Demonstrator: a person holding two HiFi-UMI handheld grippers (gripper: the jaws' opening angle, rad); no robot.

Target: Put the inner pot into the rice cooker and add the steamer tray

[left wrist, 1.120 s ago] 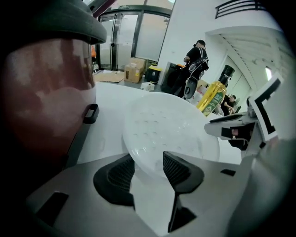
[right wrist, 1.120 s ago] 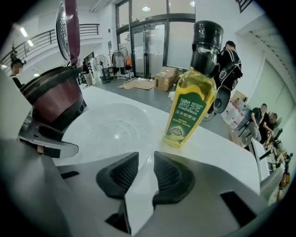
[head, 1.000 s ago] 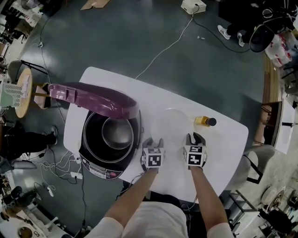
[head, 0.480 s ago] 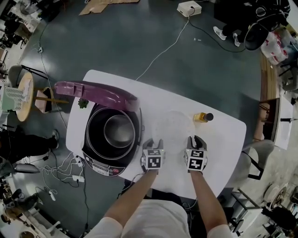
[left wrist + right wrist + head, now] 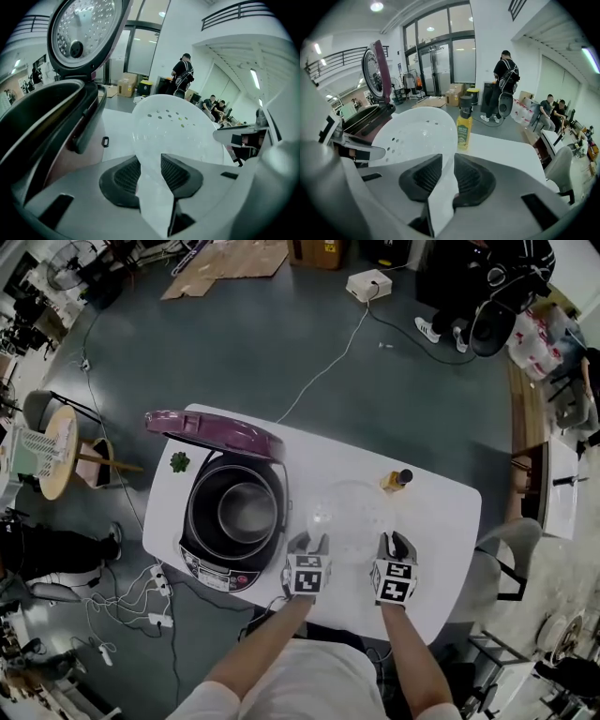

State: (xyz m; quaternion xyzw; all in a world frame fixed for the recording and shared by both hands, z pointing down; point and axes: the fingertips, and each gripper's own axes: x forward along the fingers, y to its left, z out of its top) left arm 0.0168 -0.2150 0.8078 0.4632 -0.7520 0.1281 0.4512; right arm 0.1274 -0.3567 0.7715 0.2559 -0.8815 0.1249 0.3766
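**Head view.**
- Rice cooker: at the left end of the surface, lid raised.
- Inner pot: seated inside the cooker, so the first step looks done.
- Steamer tray: translucent white, just right of the cooker and not yet in it. The second step remains.
- Left gripper and right gripper: one at each side of the tray's near rim. The forearms reach forward side by side, and both grippers slant down and ahead.
- Bottle: just beyond the tray.

**Left gripper view.**
- Jaws: have just been closing, pads now pressed on the tray's rim tab.
- Tray: tilted up toward the camera.
- Open cooker: at left, near.

**Right gripper view.**
- Jaws: likewise just closing, clamped on the tray's opposite rim tab.
- Bottle: upright behind the tray.
- Cooker: beyond the tray, at left.

**Left to do, by judgement:** carry the tray over the pot and lower it in.
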